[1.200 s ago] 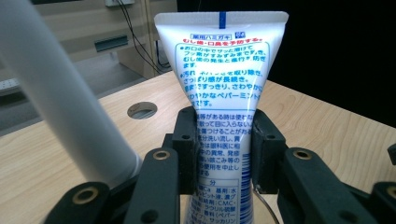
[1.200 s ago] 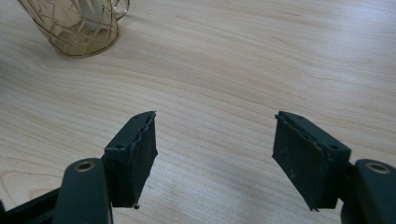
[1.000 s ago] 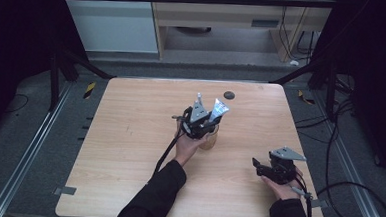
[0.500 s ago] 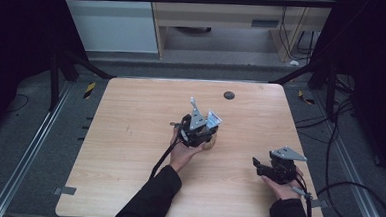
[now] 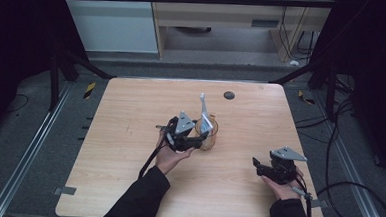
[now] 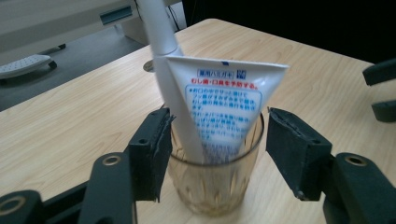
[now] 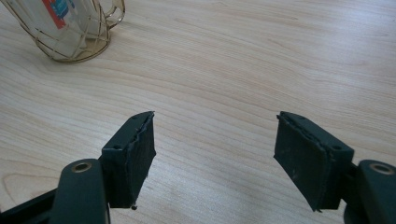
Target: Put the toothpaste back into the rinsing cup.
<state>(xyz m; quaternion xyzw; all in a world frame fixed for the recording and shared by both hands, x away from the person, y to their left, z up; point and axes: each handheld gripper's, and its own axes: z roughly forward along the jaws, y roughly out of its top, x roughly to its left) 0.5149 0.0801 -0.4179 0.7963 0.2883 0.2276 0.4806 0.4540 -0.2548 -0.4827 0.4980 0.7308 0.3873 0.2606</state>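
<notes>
Releasing the glass cup point(image 6: 215, 179) is the step in hand: the left tool point(image 6: 212, 154) has just been spreading its jaws, and in the left gripper view the cup stands between them with a gap showing on the right side, while the left pad sits close against the rim, whether touching or not is hard to tell. The cup stands upright on the wooden surface point(image 5: 130, 115), a little right of its middle, and carries a white toothbrush point(image 6: 161, 51) and a white toothpaste tube point(image 6: 224, 107), both leaning out above the rim. In the high view the left tool point(image 5: 199, 139) lies level beside the cup point(image 5: 207, 134). The right tool point(image 5: 258, 167) rests near the front right edge, well apart from the cup, its jaws spread wide over bare wood with nothing between them; its own view catches the cup point(image 7: 74, 32) at the upper left.

The placing seems done. The next move likely calls for drawing the left tool straight back along its jaws, level and slow, so neither pad catches the rim and tips the cup or its tall, top-heavy contents.
</notes>
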